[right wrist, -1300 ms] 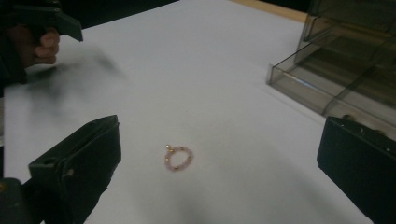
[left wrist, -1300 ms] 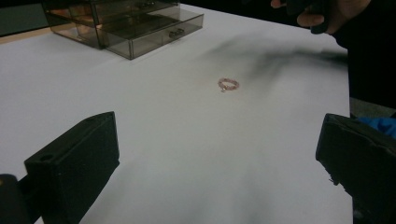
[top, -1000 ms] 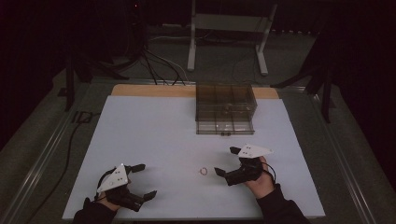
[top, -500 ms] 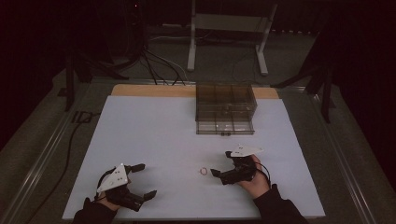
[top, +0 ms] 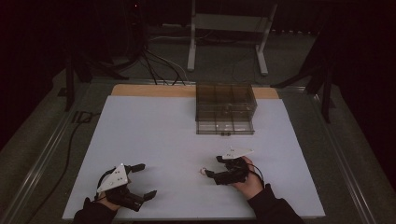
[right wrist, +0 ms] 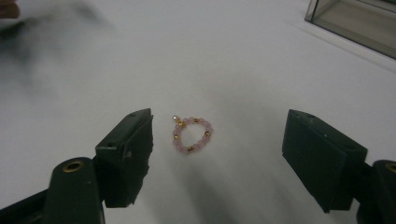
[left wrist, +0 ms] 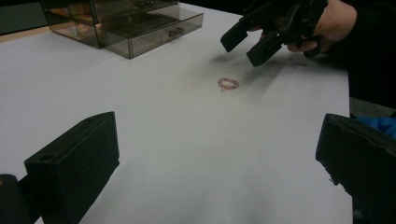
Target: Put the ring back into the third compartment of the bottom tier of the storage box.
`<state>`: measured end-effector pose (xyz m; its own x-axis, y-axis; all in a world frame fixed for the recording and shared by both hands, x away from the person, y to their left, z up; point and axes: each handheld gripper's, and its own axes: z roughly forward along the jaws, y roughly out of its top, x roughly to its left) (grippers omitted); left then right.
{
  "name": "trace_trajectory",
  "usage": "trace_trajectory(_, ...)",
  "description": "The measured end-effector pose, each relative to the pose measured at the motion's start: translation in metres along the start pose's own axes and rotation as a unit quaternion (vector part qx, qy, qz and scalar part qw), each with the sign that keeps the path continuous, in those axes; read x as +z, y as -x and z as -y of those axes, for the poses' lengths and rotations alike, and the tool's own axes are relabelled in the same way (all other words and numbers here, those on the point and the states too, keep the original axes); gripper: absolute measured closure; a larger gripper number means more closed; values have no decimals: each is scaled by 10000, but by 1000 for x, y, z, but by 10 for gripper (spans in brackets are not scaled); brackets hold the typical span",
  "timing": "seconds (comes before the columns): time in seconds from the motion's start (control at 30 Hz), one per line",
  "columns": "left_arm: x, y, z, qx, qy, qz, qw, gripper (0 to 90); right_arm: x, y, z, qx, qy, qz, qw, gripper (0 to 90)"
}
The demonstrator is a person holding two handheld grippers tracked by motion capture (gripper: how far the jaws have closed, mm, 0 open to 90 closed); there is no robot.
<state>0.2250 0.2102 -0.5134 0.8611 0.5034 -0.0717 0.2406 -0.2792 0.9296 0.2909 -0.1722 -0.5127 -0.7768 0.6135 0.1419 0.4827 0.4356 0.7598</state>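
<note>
Bracelet [right wrist: 191,134] of pink and gold beads lies flat on the white table [top: 154,130], between the spread jaws of the right gripper [top: 214,167], untouched. Left gripper [top: 140,182] rests well apart, jaws released. Smoky drawer box [top: 225,108] stands beyond. Surrounding room dark; cables [top: 154,65] on floor.

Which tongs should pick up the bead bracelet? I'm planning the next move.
Right. The right tongs are open with the bead bracelet lying on the white mat between their jaws. The left tongs sit open far across the mat.
</note>
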Motion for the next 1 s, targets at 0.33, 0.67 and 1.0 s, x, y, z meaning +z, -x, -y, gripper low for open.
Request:
trace_trajectory(0.33, 0, 0, 0, -1, 2, 18, 10000, 6, 7, -7, -4, -59, -82, 100, 9999, 347)
trace_trajectory(0.67, 0, 0, 0, 20, -16, 10, 10000, 6, 16, -8, -8, -174, -292, 263, 9991, 503)
trace_trajectory(1.0, 0, 0, 0, 18, -24, 10, 10000, 5, 24, -10, -9, -213, -442, 273, 9984, 626)
